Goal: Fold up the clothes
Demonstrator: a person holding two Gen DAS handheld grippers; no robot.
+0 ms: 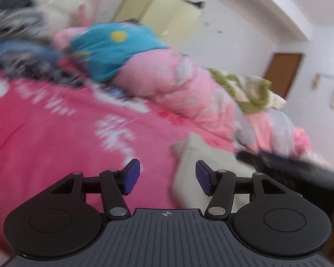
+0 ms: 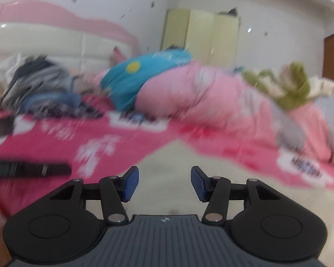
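Both claws, left (image 1: 167, 176) and right (image 2: 164, 183), gape wide and empty above the pink bed's (image 1: 55, 133) near edge; a cream garment (image 2: 178, 166) lies flat, blurred.

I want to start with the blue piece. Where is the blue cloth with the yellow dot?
The blue cloth lies at the far side of the bed, atop the pink quilt, with the dark clothes pile to its left.

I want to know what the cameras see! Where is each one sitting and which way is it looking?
Left wrist: sits on the left gripper, open, looking across the pink bedspread at the blue pillow; the other gripper shows blurred.
Right wrist: sits on the right gripper, open, facing the headboard.
Both show pillow, pink quilt, wardrobe.
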